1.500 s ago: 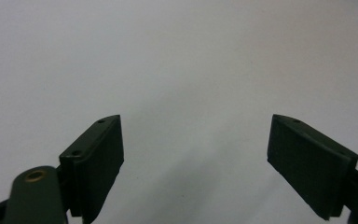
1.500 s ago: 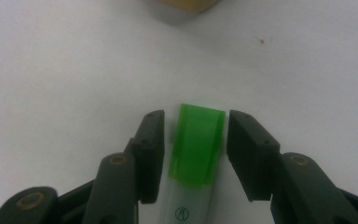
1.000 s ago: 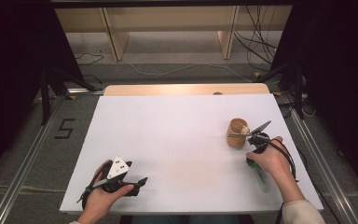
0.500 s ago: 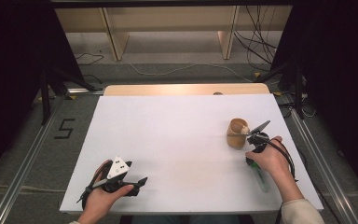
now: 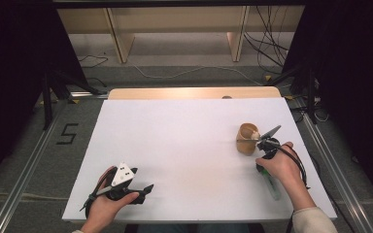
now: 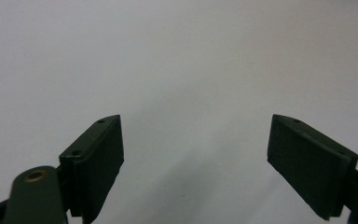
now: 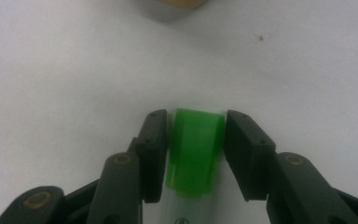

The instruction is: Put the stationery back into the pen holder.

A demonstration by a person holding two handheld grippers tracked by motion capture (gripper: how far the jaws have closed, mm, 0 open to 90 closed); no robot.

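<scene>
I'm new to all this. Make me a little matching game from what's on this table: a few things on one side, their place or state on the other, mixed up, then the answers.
Things:
1. left gripper
2. right gripper
3. wooden cup
4. green cap

States or places:
A. lies on its side on the white table
B. jaws wide apart, nothing between them
C. sits on the end of a clear tube
D. jaws closed on the capped end

Pairs: 1-B, 2-D, 3-A, 4-C
</scene>
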